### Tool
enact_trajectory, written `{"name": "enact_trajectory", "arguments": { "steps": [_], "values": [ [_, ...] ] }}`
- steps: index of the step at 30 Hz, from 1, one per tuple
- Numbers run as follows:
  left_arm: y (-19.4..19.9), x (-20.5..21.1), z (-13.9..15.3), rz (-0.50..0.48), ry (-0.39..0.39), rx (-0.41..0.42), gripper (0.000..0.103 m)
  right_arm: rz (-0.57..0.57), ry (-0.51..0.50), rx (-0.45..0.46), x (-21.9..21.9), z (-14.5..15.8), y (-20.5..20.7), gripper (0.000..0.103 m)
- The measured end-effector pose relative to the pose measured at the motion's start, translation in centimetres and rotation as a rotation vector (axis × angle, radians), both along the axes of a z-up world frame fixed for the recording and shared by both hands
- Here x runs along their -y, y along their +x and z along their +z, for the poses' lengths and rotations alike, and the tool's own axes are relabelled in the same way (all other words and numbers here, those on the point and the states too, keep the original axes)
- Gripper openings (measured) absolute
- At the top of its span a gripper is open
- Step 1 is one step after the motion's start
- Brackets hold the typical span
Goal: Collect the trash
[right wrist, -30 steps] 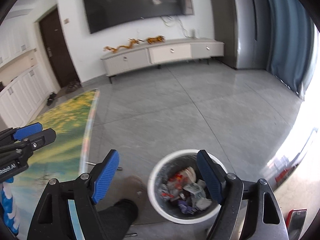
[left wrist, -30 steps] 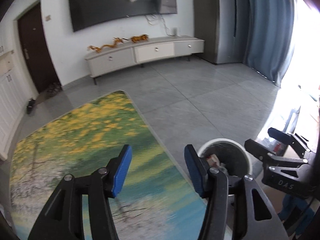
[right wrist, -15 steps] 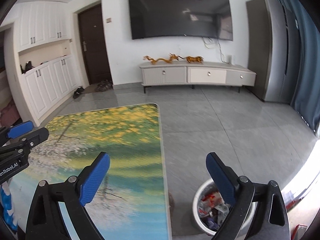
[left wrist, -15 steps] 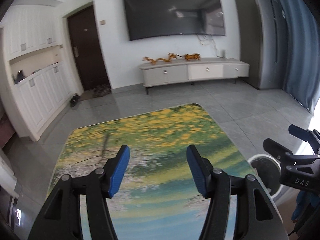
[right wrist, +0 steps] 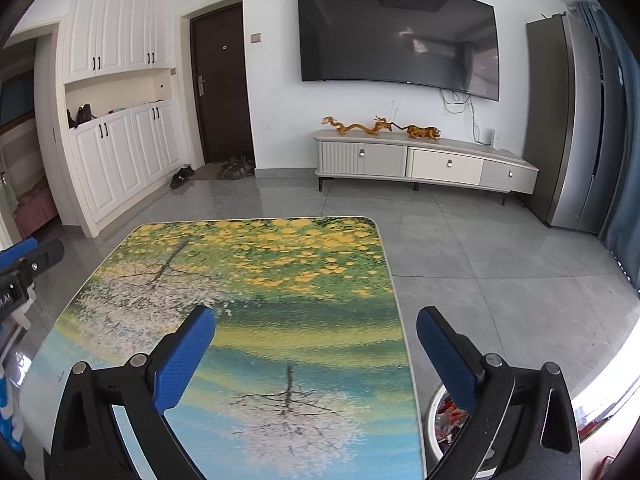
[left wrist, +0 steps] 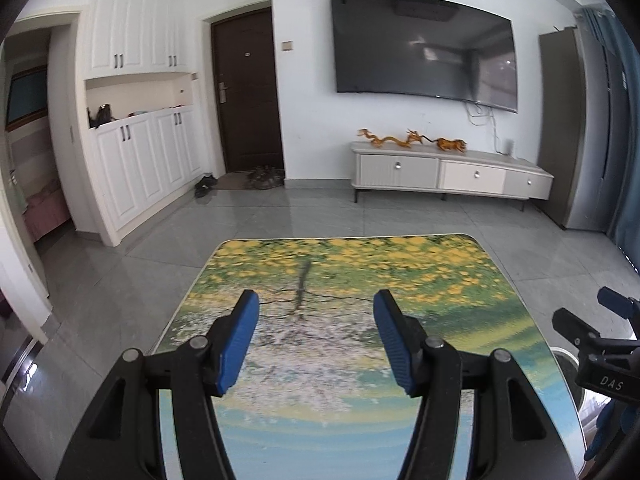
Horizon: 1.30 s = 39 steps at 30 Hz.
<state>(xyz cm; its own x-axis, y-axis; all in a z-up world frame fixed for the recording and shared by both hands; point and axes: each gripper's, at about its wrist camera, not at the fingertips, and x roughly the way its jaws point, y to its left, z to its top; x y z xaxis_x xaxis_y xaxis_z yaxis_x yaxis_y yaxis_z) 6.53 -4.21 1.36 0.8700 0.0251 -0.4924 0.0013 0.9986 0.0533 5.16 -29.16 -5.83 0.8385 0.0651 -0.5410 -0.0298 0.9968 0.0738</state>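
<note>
In the left wrist view, the left gripper (left wrist: 316,336) is held over the printed surface (left wrist: 460,280), its blue pads (left wrist: 236,344) spread wide with nothing between them. The surface shows a picture of yellow blossoms, trees and water. At the right edge the right gripper (left wrist: 600,344) juts into view, and just below it a sliver of the white trash bin (left wrist: 568,360) shows past the surface's right edge, well to the right of the left gripper. Beyond the surface stand a TV cabinet (left wrist: 448,172) and a wall-mounted television (left wrist: 424,44).

In the right wrist view, the right gripper (right wrist: 316,356) is also spread wide and empty, straddling the surface's (right wrist: 280,264) right edge. The trash bin (right wrist: 434,404) stands on the tiled floor (right wrist: 500,264) beside the surface, low at the right, partly hidden behind the gripper's right finger; red and pale trash (right wrist: 450,416) lies inside it. The left gripper (right wrist: 28,264) shows at the left edge.
</note>
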Motion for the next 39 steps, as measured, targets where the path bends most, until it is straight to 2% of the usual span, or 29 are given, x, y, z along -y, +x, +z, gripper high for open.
{"name": "enact_trajectory", "arguments": {
  "steps": [13, 17, 20, 27, 34, 39],
  "values": [
    [-0.6, -2.2, 0.0, 0.05, -0.008, 0.026, 0.058, -0.006, -0.037, 0.02, -1.7, 0.7, -0.6, 0.102],
    [-0.7, -2.4, 0.1, 0.085, -0.002, 0.037, 0.059, -0.047, -0.053, 0.03, -1.3, 0.8, -0.8, 0.103],
    [-0.9, -2.7, 0.2, 0.097, -0.005, 0.053, 0.067, -0.093, -0.072, 0.038, -0.8, 0.8, -0.9, 0.103],
    [-1.0, -3.2, -0.1, 0.12, -0.001, 0.062, 0.067, -0.143, -0.078, 0.034, 0.3, 0.4, -0.9, 0.103],
    [-1.2, -3.6, -0.2, 0.122, -0.038, 0.075, 0.067, -0.147, -0.077, 0.046, 0.7, 0.4, -1.4, 0.103],
    [-1.6, -3.2, 0.0, 0.116, -0.035, 0.088, 0.067, -0.143, -0.079, 0.064, 0.6, 0.6, -1.8, 0.103]
  ]
}}
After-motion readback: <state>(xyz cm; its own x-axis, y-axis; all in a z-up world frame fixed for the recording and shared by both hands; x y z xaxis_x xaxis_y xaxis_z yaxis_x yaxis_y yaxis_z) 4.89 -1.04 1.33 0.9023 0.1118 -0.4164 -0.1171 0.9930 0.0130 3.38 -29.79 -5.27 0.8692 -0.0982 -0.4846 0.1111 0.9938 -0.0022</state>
